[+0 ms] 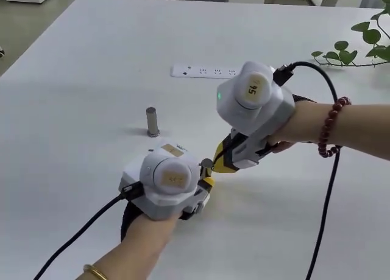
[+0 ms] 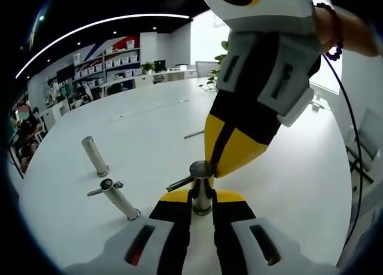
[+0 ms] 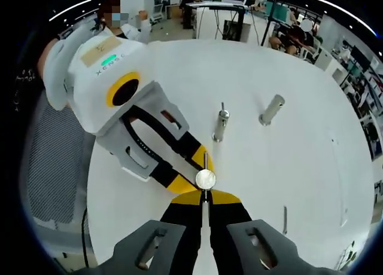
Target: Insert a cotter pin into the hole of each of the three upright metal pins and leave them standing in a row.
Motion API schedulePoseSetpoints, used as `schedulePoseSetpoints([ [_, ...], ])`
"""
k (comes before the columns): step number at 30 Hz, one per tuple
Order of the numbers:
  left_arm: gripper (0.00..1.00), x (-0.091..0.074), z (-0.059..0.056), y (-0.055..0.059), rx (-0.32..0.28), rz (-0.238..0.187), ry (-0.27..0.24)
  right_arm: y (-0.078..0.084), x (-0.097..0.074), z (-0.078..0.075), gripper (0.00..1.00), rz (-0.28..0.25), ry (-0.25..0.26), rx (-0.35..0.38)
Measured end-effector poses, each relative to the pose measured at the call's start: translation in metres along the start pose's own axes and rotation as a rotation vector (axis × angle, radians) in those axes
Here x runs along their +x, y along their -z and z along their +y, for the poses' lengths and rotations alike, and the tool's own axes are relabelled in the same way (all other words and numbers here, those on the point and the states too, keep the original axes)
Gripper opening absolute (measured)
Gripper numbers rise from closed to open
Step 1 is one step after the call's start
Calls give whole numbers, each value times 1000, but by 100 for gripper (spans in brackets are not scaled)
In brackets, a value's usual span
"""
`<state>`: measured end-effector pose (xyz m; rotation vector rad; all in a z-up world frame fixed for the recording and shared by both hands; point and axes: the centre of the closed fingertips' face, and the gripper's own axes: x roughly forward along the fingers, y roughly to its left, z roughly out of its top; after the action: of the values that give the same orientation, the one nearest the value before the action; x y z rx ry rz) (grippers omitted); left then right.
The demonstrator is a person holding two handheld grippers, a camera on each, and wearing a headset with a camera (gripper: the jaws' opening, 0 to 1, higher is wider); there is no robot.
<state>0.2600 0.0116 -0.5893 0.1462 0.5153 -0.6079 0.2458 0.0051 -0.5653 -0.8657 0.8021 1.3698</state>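
My left gripper [image 2: 201,204] is shut on an upright metal pin [image 2: 201,188] low on its shaft. A cotter pin [image 2: 179,182] pokes out of the hole near its head. My right gripper [image 3: 205,197] is shut on that cotter pin [image 3: 205,167], right at the pin's round top [image 3: 205,179]. In the head view the two grippers meet at this pin [image 1: 206,164]. Another metal pin [image 2: 116,197] stands with a cotter pin through it. A bare third pin [image 1: 152,122] stands further off, the same one as the plain pin [image 3: 271,109].
A loose cotter pin [image 3: 285,220] lies on the white table [image 1: 91,67]. A white power strip [image 1: 204,71] lies at the back and a plant [image 1: 359,45] reaches in at the far right. Black cables trail from both grippers.
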Motion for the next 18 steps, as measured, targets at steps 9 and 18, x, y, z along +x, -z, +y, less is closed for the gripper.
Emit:
schedulePoseSetpoints([
  [9,10,0,0,0,-2,2,-1,-4,-2,1,3,-19,8,7],
  [18,10,0,0,0,-3,0,-7,0,-8,-1,5,-4,10,-10],
])
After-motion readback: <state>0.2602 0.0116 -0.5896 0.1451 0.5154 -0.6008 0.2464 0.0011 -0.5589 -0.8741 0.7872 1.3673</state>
